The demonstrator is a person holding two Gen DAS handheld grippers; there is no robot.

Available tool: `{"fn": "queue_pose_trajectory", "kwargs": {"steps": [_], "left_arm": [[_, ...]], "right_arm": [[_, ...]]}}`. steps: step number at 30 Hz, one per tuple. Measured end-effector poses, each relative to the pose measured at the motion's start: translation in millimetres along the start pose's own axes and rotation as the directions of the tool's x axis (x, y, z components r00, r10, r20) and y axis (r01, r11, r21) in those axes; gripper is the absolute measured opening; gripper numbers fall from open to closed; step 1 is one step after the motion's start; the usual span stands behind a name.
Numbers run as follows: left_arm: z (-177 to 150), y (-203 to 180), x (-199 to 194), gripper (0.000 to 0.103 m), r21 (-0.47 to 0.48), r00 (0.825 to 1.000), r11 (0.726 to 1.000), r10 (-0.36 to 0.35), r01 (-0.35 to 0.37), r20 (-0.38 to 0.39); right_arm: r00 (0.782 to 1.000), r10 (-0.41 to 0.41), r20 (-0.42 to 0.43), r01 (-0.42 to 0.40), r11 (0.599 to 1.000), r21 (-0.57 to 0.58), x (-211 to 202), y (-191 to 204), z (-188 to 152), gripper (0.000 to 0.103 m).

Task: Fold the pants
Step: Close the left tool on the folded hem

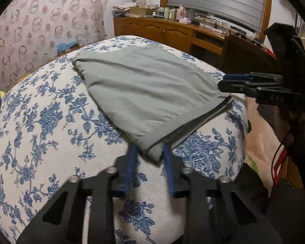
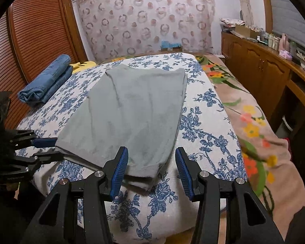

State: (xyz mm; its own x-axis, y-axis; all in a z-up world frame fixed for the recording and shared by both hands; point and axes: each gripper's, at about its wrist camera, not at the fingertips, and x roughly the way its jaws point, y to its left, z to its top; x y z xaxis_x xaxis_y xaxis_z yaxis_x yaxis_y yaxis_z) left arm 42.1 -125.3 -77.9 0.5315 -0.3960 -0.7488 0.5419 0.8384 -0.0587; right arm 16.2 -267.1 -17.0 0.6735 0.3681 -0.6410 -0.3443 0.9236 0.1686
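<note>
We have the left tongs [image 1: 148, 152] clenched on the near left corner of the grey, soft-knit pants [image 1: 144, 89], the blue ribbed pads pinching the hem where the layers stack. The right tongs [image 2: 151, 168] stand released, their blue pads either side of the near right corner and not touching the cloth. The pants lie flat and lengthwise, legs already doubled one on the other, on the white bedspread with blue flowers [image 2: 209, 109] that covers the bed. We judge that we are at the start of the cross fold: one hem corner gripped, the other not yet. The next move calls for the right tongs to come down and close on their corner through all layers, then for both to lift together and carry the hem toward the far waistband without letting the stack slide. Counting: two tongs, one pair of grey pants, and one folded stack of blue denim jeans [image 2: 46, 81] at the far left of the bed, well apart.
</note>
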Motion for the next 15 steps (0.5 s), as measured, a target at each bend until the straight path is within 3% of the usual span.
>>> {"fn": "queue_pose_trajectory", "kwargs": {"steps": [1, 8, 15], "left_arm": [[-0.1, -0.6, -2.0, 0.015, -0.001, 1.000, 1.000, -0.008, 0.008, 0.008], [1.3, -2.0, -8.1, 0.014, -0.004, 1.000, 1.000, -0.018, 0.018, 0.024], [1.9, 1.2, 0.0, 0.014, -0.015, 1.000, 1.000, -0.003, 0.003, -0.007]], "right_arm": [[1.000, 0.000, -0.001, 0.000, 1.000, -0.001, 0.2, 0.2, -0.4, 0.050], [1.000, 0.001, -0.011, -0.001, 1.000, 0.003, 1.1, 1.0, -1.4, 0.050], [0.999, -0.015, -0.048, 0.015, 1.000, -0.002, 4.9, 4.6, -3.4, 0.050]]}}
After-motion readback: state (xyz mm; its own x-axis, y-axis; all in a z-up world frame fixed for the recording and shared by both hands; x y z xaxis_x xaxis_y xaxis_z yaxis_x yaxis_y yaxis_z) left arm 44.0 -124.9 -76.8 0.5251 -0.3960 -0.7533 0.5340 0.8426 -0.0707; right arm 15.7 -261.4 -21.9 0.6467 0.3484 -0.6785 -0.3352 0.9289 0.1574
